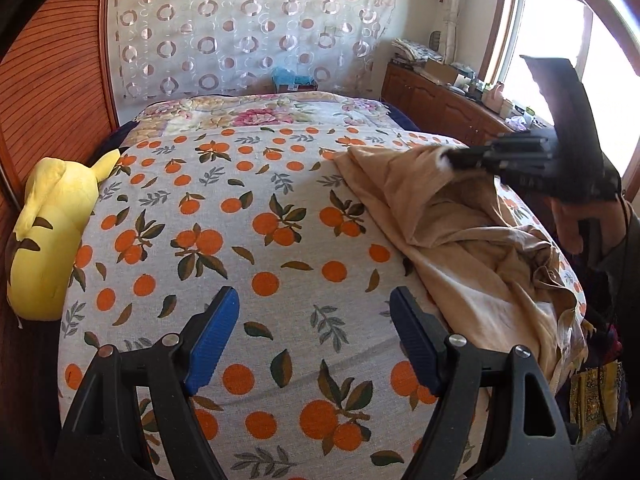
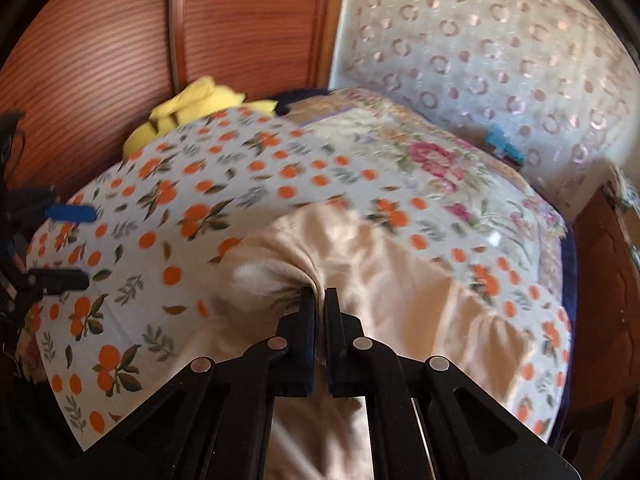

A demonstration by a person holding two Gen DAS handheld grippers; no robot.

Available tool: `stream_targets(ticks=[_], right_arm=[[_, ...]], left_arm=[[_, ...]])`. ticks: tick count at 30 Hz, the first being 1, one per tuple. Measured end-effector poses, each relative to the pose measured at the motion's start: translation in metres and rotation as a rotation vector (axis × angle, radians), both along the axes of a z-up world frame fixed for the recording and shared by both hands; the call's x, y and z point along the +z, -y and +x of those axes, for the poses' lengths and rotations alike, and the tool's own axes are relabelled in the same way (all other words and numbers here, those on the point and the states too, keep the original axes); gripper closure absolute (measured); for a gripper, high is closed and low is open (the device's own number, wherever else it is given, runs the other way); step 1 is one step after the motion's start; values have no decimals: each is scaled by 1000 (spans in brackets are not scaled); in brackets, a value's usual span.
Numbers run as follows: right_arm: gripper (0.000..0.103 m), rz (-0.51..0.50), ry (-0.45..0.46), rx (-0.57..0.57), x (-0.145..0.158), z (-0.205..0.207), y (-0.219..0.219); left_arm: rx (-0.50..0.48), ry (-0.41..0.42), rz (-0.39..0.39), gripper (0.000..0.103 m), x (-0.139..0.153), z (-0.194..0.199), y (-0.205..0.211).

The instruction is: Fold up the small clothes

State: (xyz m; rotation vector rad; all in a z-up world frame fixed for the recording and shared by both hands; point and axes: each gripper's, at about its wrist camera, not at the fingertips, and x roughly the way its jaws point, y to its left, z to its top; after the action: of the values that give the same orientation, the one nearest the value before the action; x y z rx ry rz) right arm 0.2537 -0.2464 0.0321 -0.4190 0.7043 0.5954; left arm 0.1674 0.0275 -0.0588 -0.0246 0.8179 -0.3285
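The left gripper (image 1: 314, 338) hangs over the bed (image 1: 240, 216) with its blue-padded fingers (image 1: 212, 344) spread wide and nothing between them. Below it is bare orange-print bedspread. The beige garment (image 1: 472, 236) lies crumpled on the right side of the bed, reaching to the near right edge. The right gripper (image 2: 319, 300) has its fingers (image 2: 306, 336) clenched on a bunched fold of the garment (image 2: 400, 292), and the cloth rises in a peak from the bed to that pinch. In the left wrist view the right gripper (image 1: 452, 158) shows at the garment's lifted edge, well apart from the left one. A yellow plush (image 1: 48, 236) lies at the bed's left edge against the wooden wall (image 1: 52, 80). A patterned curtain (image 1: 248, 28) hangs behind the bed, with a cabinet (image 1: 432, 96) under the window (image 1: 552, 60).
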Motion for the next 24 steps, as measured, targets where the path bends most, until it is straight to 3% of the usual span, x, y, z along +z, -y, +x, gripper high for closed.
stream_targets(ticks=[6, 14, 16, 19, 22, 24], right_arm=[[100, 76, 5, -218, 15, 35, 77], [100, 54, -2, -530, -13, 74, 120], [100, 54, -6, -570, -18, 77, 118], [96, 134, -8, -509, -16, 67, 107], [74, 196, -70, -388, -17, 55, 84], [53, 214, -113, -332, -21, 49, 65]], left_arm=[[-28, 3, -1, 25, 1, 1, 14], [-78, -10, 8, 25, -4, 2, 39], [-91, -12, 10, 25, -5, 1, 47], [-106, -13, 13, 25, -7, 2, 56], [-107, -20, 19, 25, -10, 5, 64], [-106, -28, 14, 25, -12, 6, 66]])
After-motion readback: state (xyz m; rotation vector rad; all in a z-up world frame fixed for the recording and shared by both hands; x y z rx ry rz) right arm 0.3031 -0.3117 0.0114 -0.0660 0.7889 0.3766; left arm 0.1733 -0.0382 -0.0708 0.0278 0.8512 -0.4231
